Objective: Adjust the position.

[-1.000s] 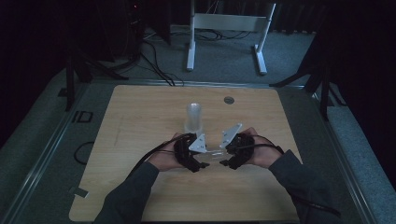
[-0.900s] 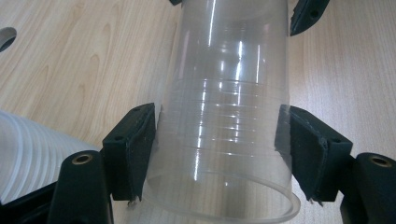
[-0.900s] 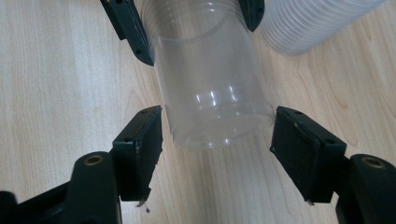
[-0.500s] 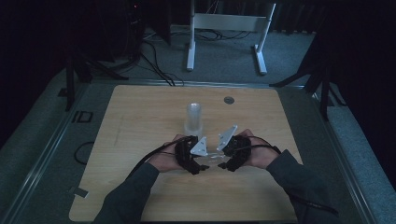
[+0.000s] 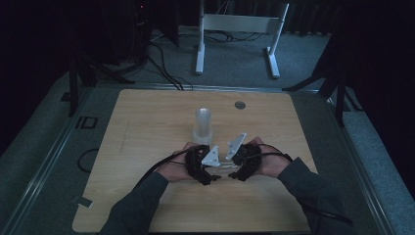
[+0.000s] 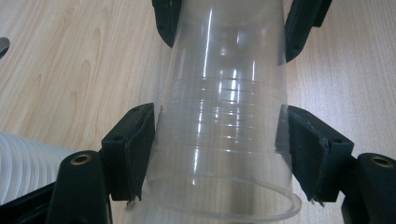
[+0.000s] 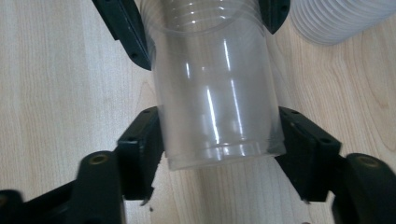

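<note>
A clear plastic cup (image 5: 226, 166) lies level between my two grippers, low over the wooden table (image 5: 147, 127). My left gripper (image 5: 211, 172) is shut on the cup (image 6: 224, 121) at its wide rim end, a pad pressing each side. My right gripper (image 5: 238, 170) is shut on the cup (image 7: 215, 107) near its base. Each gripper view has the other gripper's jaws at the top, on the cup's far end. Fine rings around the cup's middle may be nested cups; I cannot tell. A tall stack of translucent cups (image 5: 202, 125) stands upside down just beyond my hands.
The stack's ribbed side is close by my left gripper (image 6: 23, 163) and by my right one (image 7: 336, 18). A round metal grommet (image 5: 239, 105) sits near the table's far edge. A white stand (image 5: 235, 29) and cables lie on the floor beyond.
My two hands have drawn slightly closer together, the right gripper shifting left. The cup stack has not moved.
</note>
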The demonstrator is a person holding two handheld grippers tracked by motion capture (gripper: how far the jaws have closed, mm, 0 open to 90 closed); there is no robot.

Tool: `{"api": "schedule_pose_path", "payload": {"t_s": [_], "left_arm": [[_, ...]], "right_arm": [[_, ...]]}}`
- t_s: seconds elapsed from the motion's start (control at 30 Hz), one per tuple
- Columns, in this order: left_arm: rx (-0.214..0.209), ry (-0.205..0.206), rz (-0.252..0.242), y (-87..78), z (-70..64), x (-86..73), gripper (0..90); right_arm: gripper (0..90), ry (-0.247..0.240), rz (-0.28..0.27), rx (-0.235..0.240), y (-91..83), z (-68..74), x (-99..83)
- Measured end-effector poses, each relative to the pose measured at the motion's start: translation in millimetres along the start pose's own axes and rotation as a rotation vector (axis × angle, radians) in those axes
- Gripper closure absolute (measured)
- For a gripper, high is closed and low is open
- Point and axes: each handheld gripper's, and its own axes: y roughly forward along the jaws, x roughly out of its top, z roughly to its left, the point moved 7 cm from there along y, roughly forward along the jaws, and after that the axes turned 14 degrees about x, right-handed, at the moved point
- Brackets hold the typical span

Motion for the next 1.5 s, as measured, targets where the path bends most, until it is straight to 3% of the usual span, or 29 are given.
{"api": "schedule_pose_path", "payload": {"t_s": [0.33, 0.5, 0.63, 0.93, 1.17, 1.37, 1.5], "left_arm": [[-0.01, -0.012, 0.014, 1.6, -1.7, -0.5, 27.9], [0.01, -0.039, 0.029, 2.5, 0.2, -0.9, 19.1], [0.006, -0.046, 0.032, 2.5, 0.5, -1.1, 17.6], [0.011, -0.07, 0.013, -0.6, 4.3, 1.8, 16.6], [0.013, -0.139, -0.037, -8.1, 12.7, 1.8, 19.0], [0.036, -0.169, -0.052, -12.2, 18.8, -1.3, 21.5], [0.038, -0.21, -0.073, -15.5, 22.3, -3.2, 27.9]], "right_arm": [[41.7, -0.008, -0.007, 0.002, -1.6, 1.8, -1.2], [41.8, 0.001, -0.021, -0.006, -2.9, 0.9, -1.8], [41.8, 0.0, -0.03, -0.011, -3.2, 0.2, -2.7], [41.8, 0.018, -0.026, -0.017, -2.1, -1.6, -8.1], [41.8, 0.043, -0.028, -0.02, -2.1, -3.0, -15.2], [41.8, 0.065, -0.03, -0.026, -2.1, -5.2, -19.8], [41.8, 0.079, -0.032, -0.037, -2.3, -7.6, -23.8]]}}
